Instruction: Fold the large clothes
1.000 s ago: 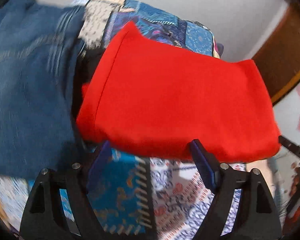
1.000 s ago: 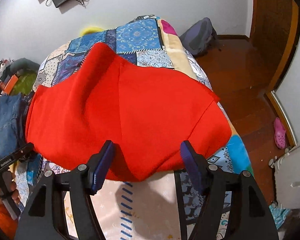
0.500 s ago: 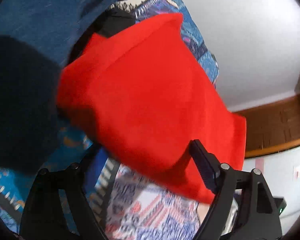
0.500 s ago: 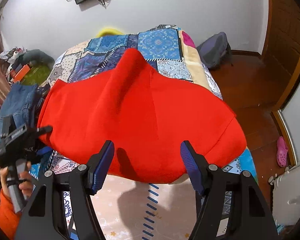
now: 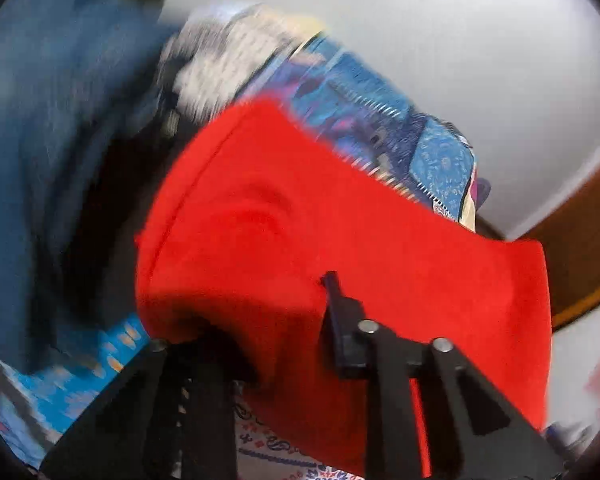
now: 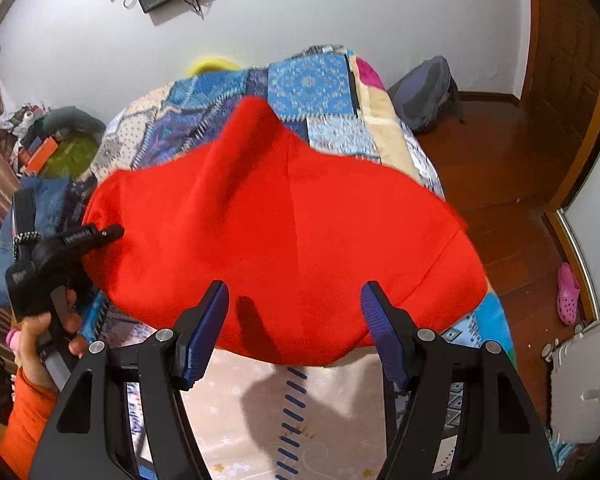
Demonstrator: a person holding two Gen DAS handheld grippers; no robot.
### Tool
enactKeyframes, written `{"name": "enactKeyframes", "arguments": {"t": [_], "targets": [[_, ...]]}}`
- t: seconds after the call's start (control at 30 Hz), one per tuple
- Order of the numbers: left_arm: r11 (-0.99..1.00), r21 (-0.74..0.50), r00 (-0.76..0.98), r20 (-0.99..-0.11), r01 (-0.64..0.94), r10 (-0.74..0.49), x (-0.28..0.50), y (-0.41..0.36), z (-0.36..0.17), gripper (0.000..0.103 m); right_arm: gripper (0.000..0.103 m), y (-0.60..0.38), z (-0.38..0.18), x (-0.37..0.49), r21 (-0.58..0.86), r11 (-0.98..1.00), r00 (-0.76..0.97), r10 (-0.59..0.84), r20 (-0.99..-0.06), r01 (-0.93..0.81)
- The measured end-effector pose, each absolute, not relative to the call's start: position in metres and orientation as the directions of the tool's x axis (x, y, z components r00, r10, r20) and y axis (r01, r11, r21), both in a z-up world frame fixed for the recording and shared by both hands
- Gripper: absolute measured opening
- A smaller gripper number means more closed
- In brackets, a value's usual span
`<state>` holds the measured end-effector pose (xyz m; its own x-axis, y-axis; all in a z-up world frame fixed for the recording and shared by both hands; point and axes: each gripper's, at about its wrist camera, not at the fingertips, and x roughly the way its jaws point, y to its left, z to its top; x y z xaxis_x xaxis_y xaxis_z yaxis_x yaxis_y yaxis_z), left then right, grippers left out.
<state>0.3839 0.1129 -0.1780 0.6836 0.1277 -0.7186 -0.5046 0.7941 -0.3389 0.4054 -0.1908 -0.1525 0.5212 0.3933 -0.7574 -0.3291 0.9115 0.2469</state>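
A large red garment (image 6: 284, 240) lies folded on the patchwork bedspread (image 6: 312, 84). My right gripper (image 6: 294, 320) is open and empty, hovering just short of the garment's near edge. My left gripper (image 6: 112, 232) reaches into the garment's left edge. In the blurred left wrist view the red cloth (image 5: 340, 248) drapes over the left gripper (image 5: 260, 320); the right finger (image 5: 336, 300) presses into the fabric and the left finger is hidden under it.
A pile of blue jeans (image 5: 40, 140) lies left of the red garment, also seen in the right wrist view (image 6: 44, 200). A grey backpack (image 6: 424, 92) sits on the wooden floor beside the bed. A pink shoe (image 6: 568, 292) lies at the right.
The left gripper has moved into the red garment's left edge and its jaws have narrowed on the cloth. The right gripper has risen and backed off slightly, staying open.
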Motion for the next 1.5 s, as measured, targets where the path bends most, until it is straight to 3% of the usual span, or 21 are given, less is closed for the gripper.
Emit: {"name": "enactKeyframes", "arguments": {"t": [0.23,0.4,0.73,0.9,1.03,1.3,1.4,1.47,1.5], "targets": [[0.887,-0.271,0.832,-0.521,-0.374,0.191,0.349,0.107,-0.081,0.011,0.065,-0.159,-0.115,0.408,0.232,0.883,0.549,0.441,-0.710,-0.408],[0.926,-0.219,0.891,-0.409,-0.306,0.198,0.321,0.107,-0.032,0.009,0.065,-0.107,-0.126,0.419,0.289,0.828,0.445,0.514,-0.733,-0.480],[0.927,-0.061,0.872,-0.369,-0.369,0.323,0.294,0.128,-0.029,0.008,0.065,-0.016,-0.185,0.421,0.510,0.673,0.076,0.640,-0.765,-0.535],[0.958,0.046,0.892,-0.354,-0.282,0.279,0.321,0.095,-0.036,0.008,0.065,-0.040,-0.180,0.414,0.484,0.697,0.138,0.633,-0.762,-0.529],[0.990,0.055,0.907,-0.398,-0.128,0.139,0.351,0.047,-0.046,0.008,0.065,-0.093,-0.161,0.408,0.429,0.758,0.279,0.603,-0.747,-0.492],[0.978,-0.113,0.703,-0.681,0.178,-0.206,0.416,-0.026,-0.124,0.008,0.065,-0.206,-0.152,0.405,0.325,0.896,0.447,0.434,-0.783,-0.301],[0.961,-0.190,0.592,-0.758,0.200,-0.273,0.426,-0.025,-0.152,0.008,0.065,-0.224,-0.155,0.405,0.320,0.911,0.456,0.407,-0.791,-0.259],[0.963,-0.180,0.602,-0.752,0.202,-0.267,0.420,-0.023,-0.155,0.009,0.065,-0.228,-0.153,0.403,0.325,0.911,0.460,0.410,-0.787,-0.254],[0.964,-0.165,0.614,-0.745,0.210,-0.261,0.413,-0.021,-0.152,0.015,0.065,-0.228,-0.151,0.401,0.330,0.908,0.465,0.416,-0.782,-0.257]]}}
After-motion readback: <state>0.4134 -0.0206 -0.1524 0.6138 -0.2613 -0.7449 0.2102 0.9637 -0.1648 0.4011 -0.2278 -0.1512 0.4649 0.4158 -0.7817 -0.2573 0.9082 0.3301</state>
